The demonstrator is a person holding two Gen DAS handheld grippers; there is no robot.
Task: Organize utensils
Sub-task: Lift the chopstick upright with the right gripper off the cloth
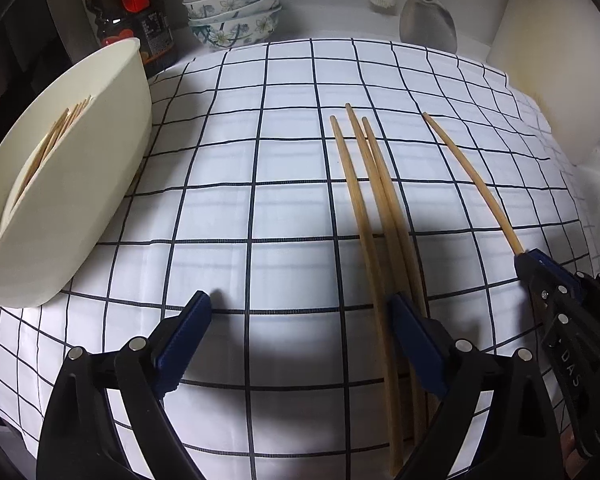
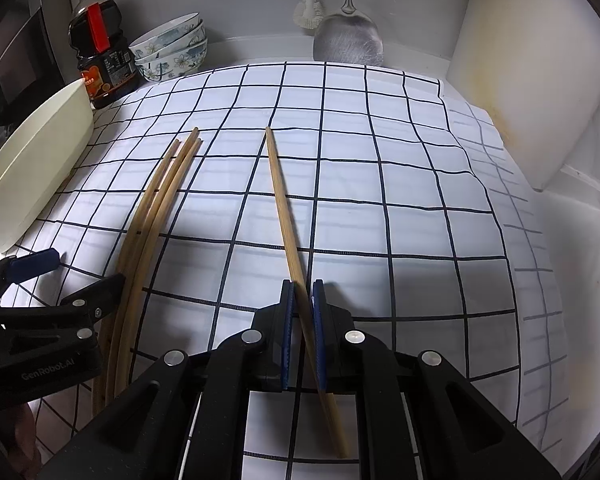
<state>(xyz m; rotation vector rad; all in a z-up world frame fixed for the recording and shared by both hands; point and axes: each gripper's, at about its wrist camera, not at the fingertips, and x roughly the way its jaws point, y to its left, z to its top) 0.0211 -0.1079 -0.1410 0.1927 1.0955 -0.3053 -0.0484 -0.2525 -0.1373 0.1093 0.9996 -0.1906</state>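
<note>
Right gripper (image 2: 302, 300) clamped on one chopstick (image 2: 282, 200) lying on the checked tabletop cloth (image 2: 380, 200), likely for the cream tray (image 1: 80, 200) already holding others; left gripper (image 1: 300, 312) spread apart beside three loose chopsticks (image 1: 374, 208).

A single long, pale wooden chopstick (image 2: 290, 236) sits pinched between the blue pads of the right gripper (image 2: 303, 292), its thin tip pointing away across the white cloth with dark grid lines (image 2: 380, 184), its thick end sticking out behind the pads. To its left, well apart, three more wooden chopsticks (image 1: 374, 216) lie flat on the cloth in a loose bundle, nearly parallel, tips fanned slightly and pointing away. On the far left a cream-coloured oval plastic tub (image 1: 80, 184) rests on the cloth edge, with several similar wooden chopsticks (image 1: 58, 132) lying inside it.
</note>
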